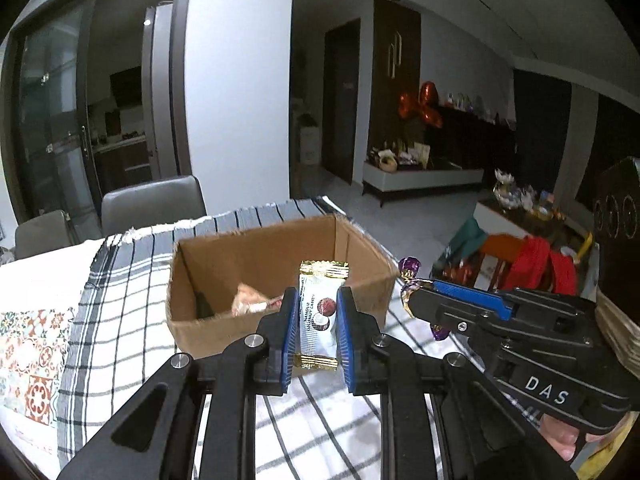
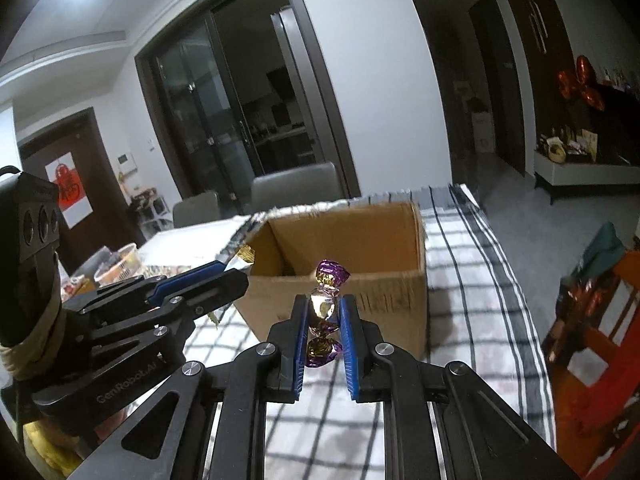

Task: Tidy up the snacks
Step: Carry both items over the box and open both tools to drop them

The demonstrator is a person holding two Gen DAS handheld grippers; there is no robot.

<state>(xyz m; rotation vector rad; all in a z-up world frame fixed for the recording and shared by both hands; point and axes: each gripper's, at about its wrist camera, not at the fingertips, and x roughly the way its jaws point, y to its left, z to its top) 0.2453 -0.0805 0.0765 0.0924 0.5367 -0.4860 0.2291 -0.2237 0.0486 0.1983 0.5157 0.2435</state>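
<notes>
Between the blue pads of the left tool [image 1: 318, 318], seen from the left wrist, a white coconut candy packet [image 1: 319, 316] with gold ends stands upright, clamped at its middle. It hangs in front of the near wall of an open cardboard box [image 1: 276, 280] that sits on the checked cloth [image 1: 120, 300] over the counter. Inside the box lies a pale wrapped sweet [image 1: 248, 304]. To the right, the right tool [image 1: 412, 300] grips a purple foil candy [image 1: 410, 270] just beside the box's right corner.

From the right wrist, the right tool [image 2: 324, 312] is clenched on the purple foil candy [image 2: 326, 300], held upright with its twisted ends above and below the pads, in front of the box [image 2: 360, 272]. The left tool [image 2: 236, 276] sits at left with its packet's gold edge [image 2: 246, 255] showing.
</notes>
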